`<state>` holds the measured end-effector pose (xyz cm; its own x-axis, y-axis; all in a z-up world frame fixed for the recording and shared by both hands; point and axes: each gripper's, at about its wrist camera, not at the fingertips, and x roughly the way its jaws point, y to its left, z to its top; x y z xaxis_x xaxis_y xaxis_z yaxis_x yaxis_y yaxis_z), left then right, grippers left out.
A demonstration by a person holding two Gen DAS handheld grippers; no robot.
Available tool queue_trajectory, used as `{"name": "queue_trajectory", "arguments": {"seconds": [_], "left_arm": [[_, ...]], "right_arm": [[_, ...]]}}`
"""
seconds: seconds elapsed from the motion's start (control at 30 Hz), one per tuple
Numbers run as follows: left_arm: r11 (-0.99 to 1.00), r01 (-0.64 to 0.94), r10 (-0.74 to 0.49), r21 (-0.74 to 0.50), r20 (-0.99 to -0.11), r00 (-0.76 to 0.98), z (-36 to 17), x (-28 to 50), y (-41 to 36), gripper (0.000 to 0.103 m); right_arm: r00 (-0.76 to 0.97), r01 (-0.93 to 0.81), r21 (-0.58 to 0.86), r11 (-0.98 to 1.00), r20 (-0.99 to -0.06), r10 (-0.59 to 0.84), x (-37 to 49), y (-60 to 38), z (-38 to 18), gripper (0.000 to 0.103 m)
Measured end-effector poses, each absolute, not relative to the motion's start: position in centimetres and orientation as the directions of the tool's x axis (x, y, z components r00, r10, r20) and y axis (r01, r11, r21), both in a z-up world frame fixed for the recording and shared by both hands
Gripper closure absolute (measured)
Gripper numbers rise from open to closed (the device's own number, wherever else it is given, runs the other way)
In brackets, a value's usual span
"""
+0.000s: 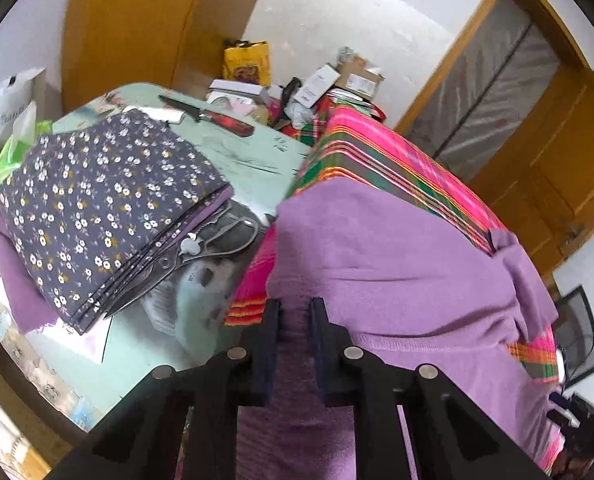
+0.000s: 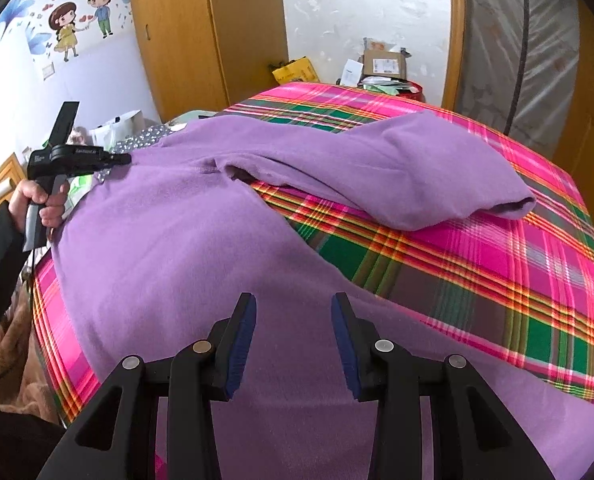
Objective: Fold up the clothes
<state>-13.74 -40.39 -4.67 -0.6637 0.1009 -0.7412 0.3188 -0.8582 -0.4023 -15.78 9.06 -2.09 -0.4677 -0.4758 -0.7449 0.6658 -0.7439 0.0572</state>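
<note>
Left wrist view: left gripper jaws pinch hem of purple knit sweater, spread flat on pink plaid bedspread. Right gripper gapes empty above hem. Far sleeve unfolded; likely next: grip, fold over.

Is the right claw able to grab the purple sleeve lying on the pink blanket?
Probably yes. The right claw is open above the purple sweater, and nothing covers the sleeve beyond it.

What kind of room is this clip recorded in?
Likely a home bedroom: a bed with a plaid cover, a wooden wardrobe and a cartoon couple wall sticker. A purple sweater lies spread on the bed.
</note>
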Motion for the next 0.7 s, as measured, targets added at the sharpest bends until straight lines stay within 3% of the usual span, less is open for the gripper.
{"name": "queue_trajectory", "arguments": {"seconds": [0.2, 0.5, 0.7], "left_arm": [[-0.854, 0.316, 0.129, -0.412, -0.758, -0.639, -4.7, -13.3, -40.8, 0.076], [-0.856, 0.335, 0.076, -0.394, -0.737, -0.672, -1.0, -12.8, -42.2, 0.078], [-0.908, 0.217, 0.140, -0.359, -0.748, -0.649, 0.7, -18.2, -39.2, 0.073]], "right_arm": [[-0.482, 0.653, 0.046, -0.756, -0.745, -0.462, -15.6, 9.4, -1.7, 0.062], [-0.500, 0.639, 0.032, -0.768, -0.741, -0.447, -14.5, 9.9, -1.1, 0.062], [-0.511, 0.636, 0.014, -0.771, -0.741, -0.435, -14.4, 9.8, -0.7, 0.062]]}}
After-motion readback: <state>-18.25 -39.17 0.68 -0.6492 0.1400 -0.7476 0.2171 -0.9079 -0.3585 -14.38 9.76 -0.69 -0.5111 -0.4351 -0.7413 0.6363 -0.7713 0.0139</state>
